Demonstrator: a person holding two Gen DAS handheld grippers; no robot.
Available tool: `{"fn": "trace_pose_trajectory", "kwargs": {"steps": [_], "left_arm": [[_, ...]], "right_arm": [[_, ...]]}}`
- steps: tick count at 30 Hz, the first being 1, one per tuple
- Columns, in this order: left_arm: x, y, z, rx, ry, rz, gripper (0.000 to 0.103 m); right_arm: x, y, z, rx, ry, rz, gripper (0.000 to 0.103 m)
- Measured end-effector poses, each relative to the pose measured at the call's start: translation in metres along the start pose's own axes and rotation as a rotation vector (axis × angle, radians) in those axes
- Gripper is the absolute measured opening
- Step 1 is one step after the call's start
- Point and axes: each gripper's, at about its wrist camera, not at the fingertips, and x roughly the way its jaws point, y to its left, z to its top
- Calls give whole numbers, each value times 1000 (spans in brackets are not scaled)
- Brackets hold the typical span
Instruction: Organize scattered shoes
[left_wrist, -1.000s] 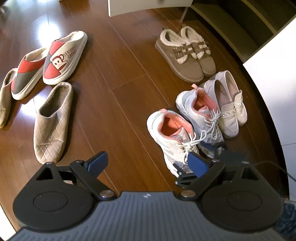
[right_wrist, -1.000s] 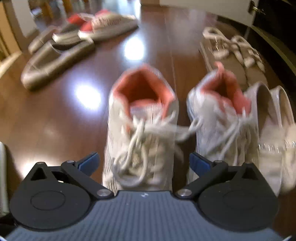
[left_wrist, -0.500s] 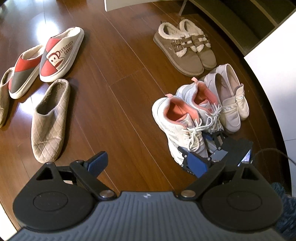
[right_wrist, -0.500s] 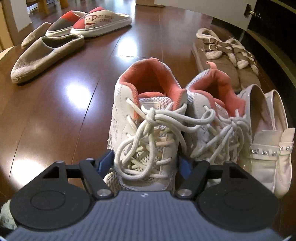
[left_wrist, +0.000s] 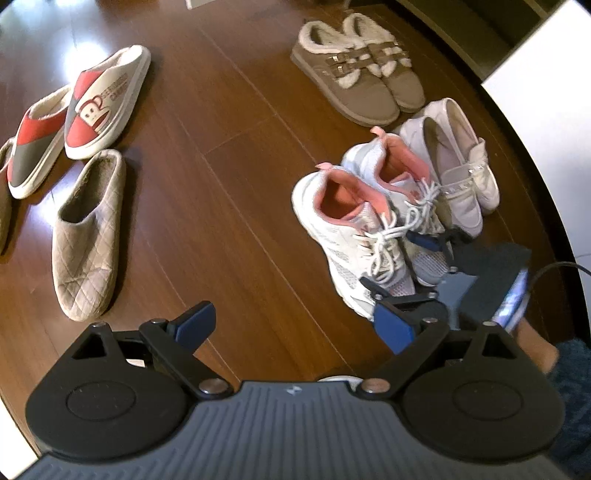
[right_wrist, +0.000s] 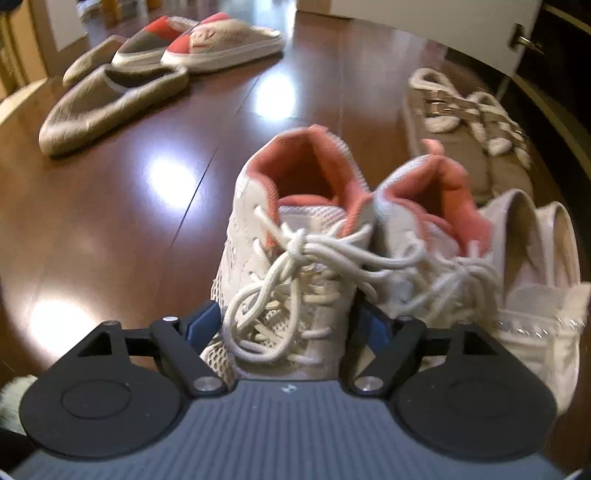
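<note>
A white sneaker with pink lining (left_wrist: 343, 221) (right_wrist: 295, 258) stands on the wooden floor, side by side with its mate (left_wrist: 399, 181) (right_wrist: 436, 229). My right gripper (right_wrist: 288, 325) (left_wrist: 421, 266) is shut on the first sneaker's toe, its blue pads pressed against both sides. Off to the left my left gripper (left_wrist: 293, 325) hovers open over bare floor, holding nothing. White loafers (left_wrist: 458, 166) sit just right of the sneakers, with brown fur-lined shoes (left_wrist: 358, 77) beyond. Two red monkey slippers (left_wrist: 103, 107) and a beige quilted slipper (left_wrist: 88, 229) lie at the left.
A white cabinet side (left_wrist: 546, 92) and a dark low shelf bound the right. A white door (right_wrist: 424, 18) stands at the back. A second beige slipper (right_wrist: 92, 62) lies behind the quilted one. Bare floor (left_wrist: 229, 166) runs between the two shoe groups.
My right gripper has shut on the sneaker's toe and slid it right, against its mate. The left gripper stays open and has drifted slightly.
</note>
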Motion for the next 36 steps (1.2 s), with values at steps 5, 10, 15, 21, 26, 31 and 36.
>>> {"fn": "trace_pose_trajectory", "kwargs": {"steps": [5, 10, 15, 21, 26, 31, 36], "left_arm": [[-16, -22, -8, 86, -33, -26, 94], [-40, -51, -22, 236, -104, 0, 94], [-65, -82, -32, 366, -180, 35, 94], [-80, -114, -48, 428, -237, 124, 94], [-93, -121, -57, 395, -279, 191, 94], [-103, -124, -65, 377, -296, 173, 94], [-106, -130, -73, 390, -310, 175, 94]], "right_arm": [[-52, -45, -38, 340, 96, 34, 97], [-101, -61, -74, 428, 112, 5, 97], [-146, -65, -75, 437, 49, -19, 99], [-182, -59, -53, 406, -55, -16, 102], [-206, -46, -42, 339, -83, -37, 102], [-221, -45, -40, 338, -98, -56, 102], [-234, -43, -39, 324, -117, -69, 102]]}}
